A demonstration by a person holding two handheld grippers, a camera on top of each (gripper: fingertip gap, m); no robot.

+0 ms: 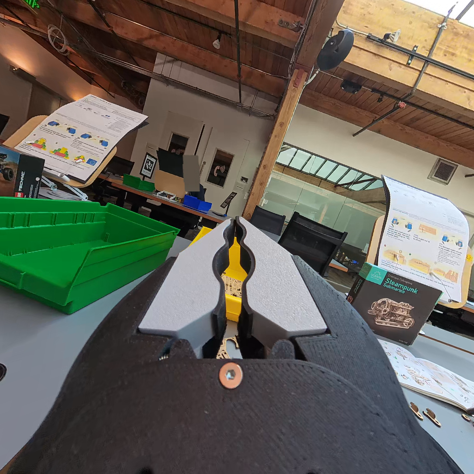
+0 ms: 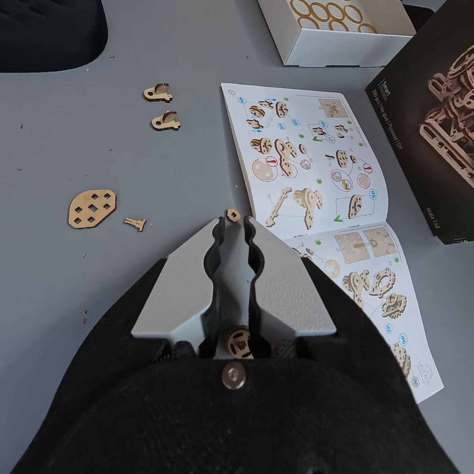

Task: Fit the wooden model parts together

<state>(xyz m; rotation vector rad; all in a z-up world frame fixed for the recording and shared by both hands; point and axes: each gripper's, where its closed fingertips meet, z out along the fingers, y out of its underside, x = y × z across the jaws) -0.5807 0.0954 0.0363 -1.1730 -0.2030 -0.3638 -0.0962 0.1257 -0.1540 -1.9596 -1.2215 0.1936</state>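
Observation:
In the right wrist view my right gripper [image 2: 234, 221] hangs over the grey table [image 2: 166, 166] with its jaws a little apart and nothing between the tips. A small wooden washer [image 2: 233, 215] lies just beyond them. A round slotted wooden disc [image 2: 238, 342] shows in the gap near the finger bases; I cannot tell if it touches them. To the left lie a perforated wooden plate [image 2: 92, 209], a small peg [image 2: 136, 224] and two key-shaped parts [image 2: 157, 92] [image 2: 166, 121]. In the left wrist view my left gripper [image 1: 235, 221] is raised, its tips together and empty.
An open instruction booklet [image 2: 320, 205] lies right of the right gripper, with a dark kit box [image 2: 436, 128] and a white box of rings [image 2: 333, 33] behind. The left wrist view shows a green bin [image 1: 77, 251], a yellow bin [image 1: 233, 256], the kit box [image 1: 395, 302] and small wooden parts [image 1: 423, 413]. Tip to tip, the grippers are about 50 cm apart. Measured from the fingertips, the small peg [image 2: 136, 224] is 6 cm or so from the right gripper and 50 cm from the left. It is some 8 cm from my right tips to the round slotted wooden disc [image 2: 238, 342]. My right tips are roughly 9 cm from the perforated wooden plate [image 2: 92, 209].

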